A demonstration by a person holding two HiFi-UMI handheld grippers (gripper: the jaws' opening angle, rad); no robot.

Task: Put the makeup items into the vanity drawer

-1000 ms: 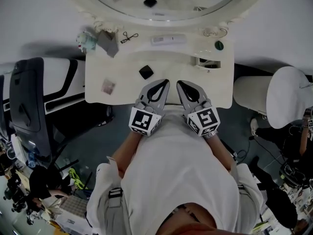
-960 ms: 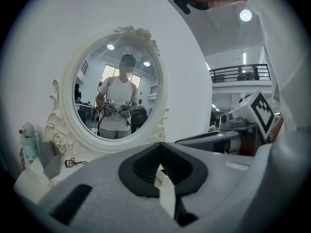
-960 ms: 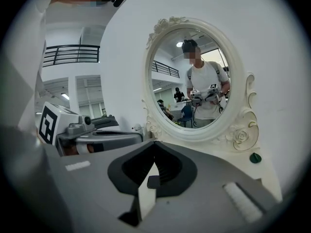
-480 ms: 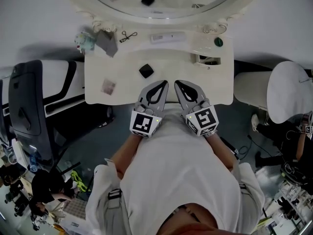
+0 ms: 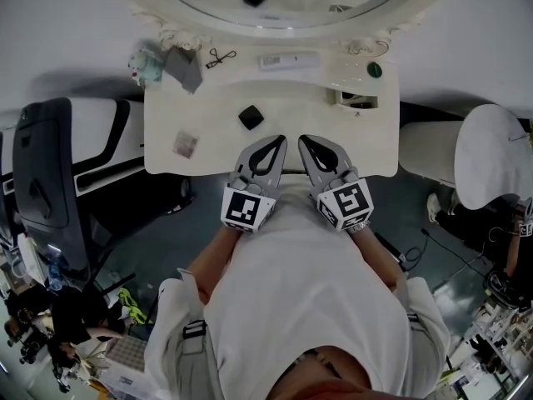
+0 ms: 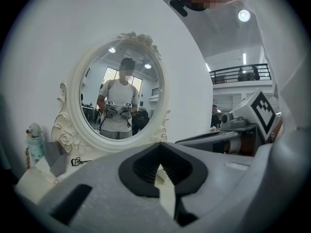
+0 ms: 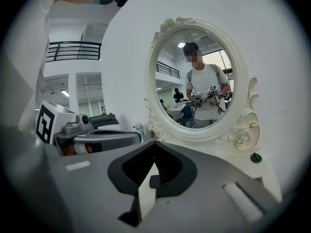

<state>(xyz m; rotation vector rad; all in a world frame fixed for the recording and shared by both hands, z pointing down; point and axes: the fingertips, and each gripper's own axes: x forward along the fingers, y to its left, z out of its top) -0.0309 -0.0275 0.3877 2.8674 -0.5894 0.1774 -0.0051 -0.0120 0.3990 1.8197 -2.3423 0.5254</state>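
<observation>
- The left tool (image 5: 277,143) and the right tool (image 5: 306,143) hover side by side over the near edge of the cream vanity worktop (image 5: 208,161), tips aimed at the mirror.
- Both tools have their jaws pressed together, with nothing between them.
- A black square compact (image 5: 251,117) lies on the worktop just beyond the left tool's tips, apart from them.
- A small pinkish square case (image 5: 185,145) lies further left, near the front edge.
- At the back, below the oval mirror in its ornate cream frame (image 5: 179,25), lie a black eyelash curler (image 5: 220,56) and a long white rectangular item (image 5: 287,60).
- A grey folded piece (image 5: 185,69) and a small pale-green figurine bottle (image 5: 143,63) sit at the rear left corner.
- A dark green round cap (image 5: 374,70) rests at the rear right; just in front of it is a small open compartment (image 5: 358,101), whose contents cannot be made out.
- A black chair (image 5: 42,182) stands left of the vanity and a white rounded seat (image 5: 491,165) right of it.
</observation>
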